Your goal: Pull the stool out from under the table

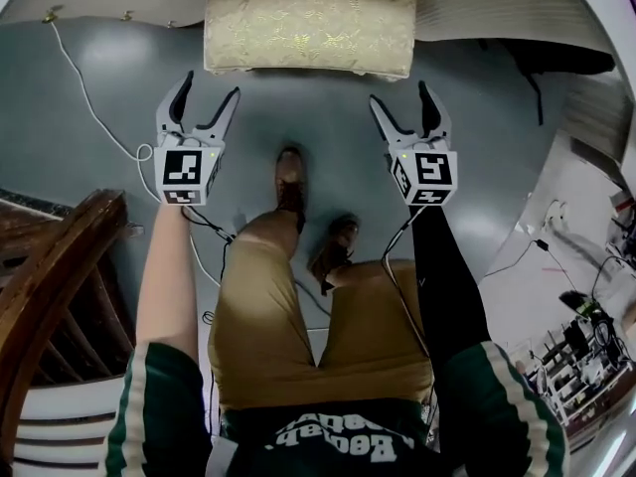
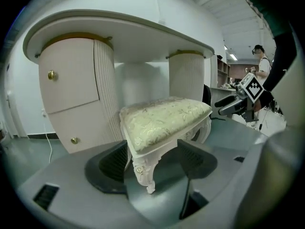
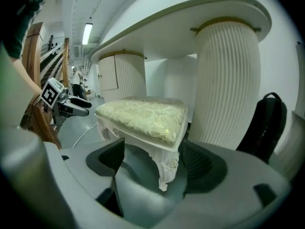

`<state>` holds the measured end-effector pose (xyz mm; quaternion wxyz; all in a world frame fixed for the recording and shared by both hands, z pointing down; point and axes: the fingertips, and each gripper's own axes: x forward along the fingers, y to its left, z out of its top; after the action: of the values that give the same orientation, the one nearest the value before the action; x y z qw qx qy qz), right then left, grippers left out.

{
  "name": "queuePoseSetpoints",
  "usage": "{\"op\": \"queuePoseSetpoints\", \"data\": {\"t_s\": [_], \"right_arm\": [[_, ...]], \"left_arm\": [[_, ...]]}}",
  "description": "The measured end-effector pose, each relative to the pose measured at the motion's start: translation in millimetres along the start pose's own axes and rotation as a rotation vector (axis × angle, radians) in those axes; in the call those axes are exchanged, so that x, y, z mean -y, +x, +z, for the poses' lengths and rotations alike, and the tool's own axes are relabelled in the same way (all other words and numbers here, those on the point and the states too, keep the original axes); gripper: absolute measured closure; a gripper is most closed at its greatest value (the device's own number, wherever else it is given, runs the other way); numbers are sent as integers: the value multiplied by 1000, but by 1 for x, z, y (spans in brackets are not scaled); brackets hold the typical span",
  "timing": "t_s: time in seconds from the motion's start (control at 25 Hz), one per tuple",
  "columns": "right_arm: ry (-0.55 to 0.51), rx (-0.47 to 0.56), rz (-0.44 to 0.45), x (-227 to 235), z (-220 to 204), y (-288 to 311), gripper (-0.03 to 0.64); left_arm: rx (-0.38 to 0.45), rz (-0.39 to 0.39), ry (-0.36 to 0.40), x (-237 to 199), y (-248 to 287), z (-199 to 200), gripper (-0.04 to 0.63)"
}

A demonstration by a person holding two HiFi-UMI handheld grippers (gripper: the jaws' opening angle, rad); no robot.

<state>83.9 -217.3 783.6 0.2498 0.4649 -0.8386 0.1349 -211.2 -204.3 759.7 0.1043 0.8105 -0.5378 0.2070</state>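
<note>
The stool (image 1: 308, 18), white carved legs under a pale gold patterned cushion, stands on the grey floor before the white table (image 2: 119, 27), between its two ribbed pedestals. My left gripper (image 1: 211, 87) is open just short of the stool's front left corner. My right gripper (image 1: 400, 95) is open just short of the front right corner. In the left gripper view the stool (image 2: 164, 118) fills the middle, and its near leg shows beyond the gap of the left gripper (image 2: 155, 159). The right gripper view shows the stool (image 3: 143, 116) the same way beyond the right gripper (image 3: 152, 159). Neither touches it.
A dark wooden chair (image 1: 60, 266) stands at my left, and a white cable (image 1: 89, 107) trails over the floor there. A black bag (image 3: 264, 123) leans by the right pedestal. The person's shoes (image 1: 288, 182) are between the grippers. Cluttered shelves (image 1: 586, 346) are at the far right.
</note>
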Motion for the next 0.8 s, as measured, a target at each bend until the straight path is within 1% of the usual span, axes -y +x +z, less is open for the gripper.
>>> {"op": "queuePoseSetpoints", "data": {"t_s": [0.12, 0.2, 0.32, 0.4, 0.48, 0.52, 0.56, 0.64, 0.8], "right_arm": [[4, -6, -9, 5, -18, 19, 211], [5, -10, -14, 7, -27, 32, 195], [6, -3, -15, 11, -31, 54, 180], [-2, 4, -2, 12, -30, 67, 178], [-10, 9, 26, 11, -27, 78, 177], [-14, 11, 45, 11, -26, 82, 160], [-18, 11, 65, 12, -25, 84, 161], [-31, 3, 94, 14, -25, 83, 195], [-34, -28, 105, 14, -26, 81, 219]], "left_arm": [[-14, 14, 5, -5, 16, -19, 264], [-22, 21, 2, -10, 28, -31, 264], [-32, 14, 1, -17, 47, -42, 259], [-44, -12, 14, -18, 60, -48, 256], [-42, -65, 27, -15, 70, -49, 250], [-33, -91, 24, -14, 72, -48, 250], [-23, -109, 15, -14, 73, -48, 250], [-12, -120, 1, -15, 73, -47, 252], [-45, -103, -9, -16, 71, -47, 253]]}}
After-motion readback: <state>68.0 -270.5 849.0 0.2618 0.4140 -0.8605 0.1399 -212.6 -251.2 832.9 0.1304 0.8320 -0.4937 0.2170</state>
